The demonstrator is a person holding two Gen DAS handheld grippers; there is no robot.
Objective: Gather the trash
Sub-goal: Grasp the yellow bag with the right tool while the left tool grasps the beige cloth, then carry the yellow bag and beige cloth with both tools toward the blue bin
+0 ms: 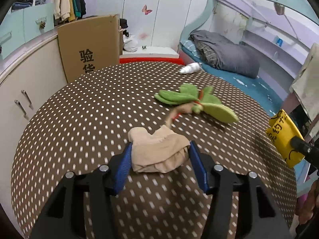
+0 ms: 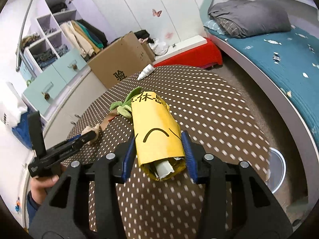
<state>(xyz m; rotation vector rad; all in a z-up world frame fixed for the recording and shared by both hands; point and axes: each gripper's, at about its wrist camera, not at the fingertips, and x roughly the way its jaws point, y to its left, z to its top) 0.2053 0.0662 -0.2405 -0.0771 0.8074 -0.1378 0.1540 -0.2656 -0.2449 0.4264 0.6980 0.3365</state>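
Clearly both pieces are gripped and next need carrying off the brown white-dotted bench (image 1: 79,119); lift the trailing plush clear so nothing drags, and keep the roll level so its stuffing stays in. The left tool (image 1: 159,155) is clenched around the beige fabric end of a green-leafed plush (image 1: 157,155). The right tool (image 2: 159,151) clasps a rolled yellow paper bag (image 2: 157,135), held above the bench.
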